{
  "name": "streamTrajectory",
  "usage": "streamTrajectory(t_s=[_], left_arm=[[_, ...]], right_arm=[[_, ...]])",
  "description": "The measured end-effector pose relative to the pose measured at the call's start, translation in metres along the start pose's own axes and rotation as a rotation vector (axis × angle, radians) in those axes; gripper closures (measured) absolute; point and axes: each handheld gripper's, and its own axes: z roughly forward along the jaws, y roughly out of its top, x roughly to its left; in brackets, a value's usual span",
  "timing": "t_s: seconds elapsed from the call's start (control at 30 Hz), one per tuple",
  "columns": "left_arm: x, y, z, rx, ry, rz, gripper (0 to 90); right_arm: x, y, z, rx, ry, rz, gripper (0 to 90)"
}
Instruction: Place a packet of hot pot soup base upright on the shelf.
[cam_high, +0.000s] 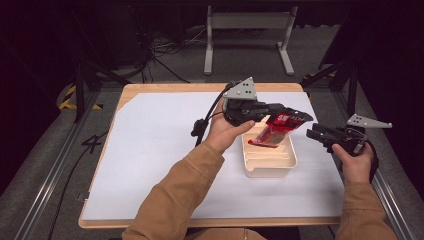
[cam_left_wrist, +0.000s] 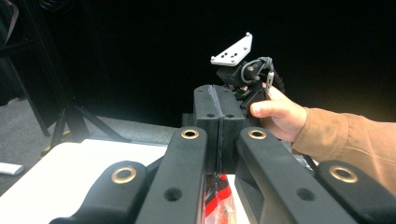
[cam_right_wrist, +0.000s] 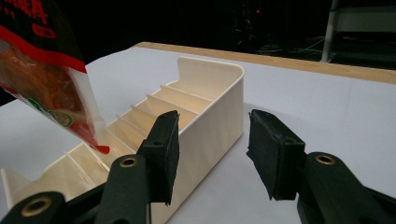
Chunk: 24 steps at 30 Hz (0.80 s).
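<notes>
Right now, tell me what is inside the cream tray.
The tray shows bare ribbed slots. The red packet, held by the left gripper, hangs over it, its lower corner dipping in. The slots behind the packet are covered.

The black two-jaw left gripper (cam_high: 295, 116) is being held raised, its jaws pressed fully together. The black two-jaw right gripper (cam_high: 314, 133) is being held lower, its jaws standing apart.

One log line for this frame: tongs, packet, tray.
left tongs: shut on red snack packet | packet: hanging above cream divided tray | right tongs: open, straddling the tray's wall | tray: on white table sheet
</notes>
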Motion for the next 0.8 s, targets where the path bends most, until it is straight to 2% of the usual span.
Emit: streamTrajectory(t_s=[0.5, 0.8], left_arm=[[0.003, -0.009, 0.023, 0.002, -0.006, -0.006, 90.0], [0.006, -0.026, 0.033, -0.01, -0.006, -0.032, 90.0]], right_arm=[[0.0, -0.001, -0.007, -0.018, -0.003, 0.007, 52.7], [-0.001, -0.001, -0.008, -0.023, -0.001, 0.009, 52.7]])
